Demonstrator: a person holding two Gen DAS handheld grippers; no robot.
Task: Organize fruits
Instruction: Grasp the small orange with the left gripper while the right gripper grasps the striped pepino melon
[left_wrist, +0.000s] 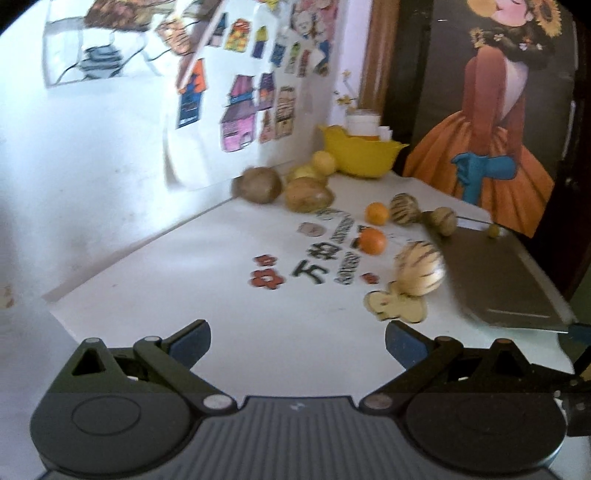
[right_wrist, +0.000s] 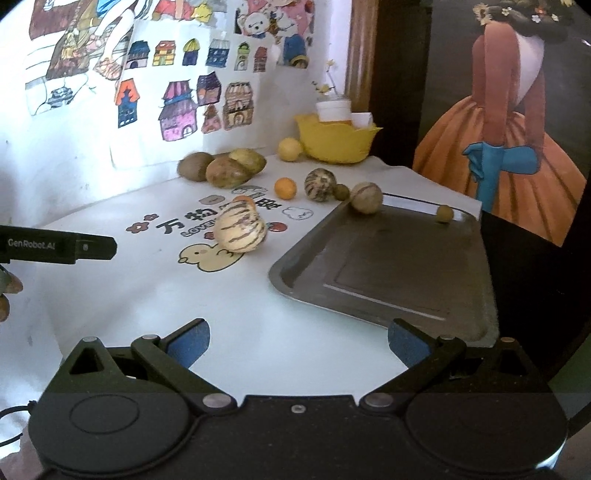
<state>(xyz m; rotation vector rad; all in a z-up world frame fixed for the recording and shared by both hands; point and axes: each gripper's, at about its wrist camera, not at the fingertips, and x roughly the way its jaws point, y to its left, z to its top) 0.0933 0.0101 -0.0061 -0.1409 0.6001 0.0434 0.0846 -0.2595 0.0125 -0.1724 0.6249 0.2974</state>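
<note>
Both tools were wide open with nothing in them, the left tool (left_wrist: 297, 341) and right tool (right_wrist: 298, 341) hanging over the near edge of the bench (right_wrist: 258, 332). The fruit was scattered on the bench: the big striped melon (right_wrist: 241, 229) sat nearest, just left of the metal tray (right_wrist: 388, 273), with oranges and smaller striped ones farther back. One round fruit (right_wrist: 366, 197) and a tiny one (right_wrist: 444, 213) sat at the tray's far edge. I'd guess the melon was the next grab. It looked round and smooth, so I'd straddle its widest part, squeeze gently, lift straight up, then set it low in the tray so it wouldn't roll.
</note>
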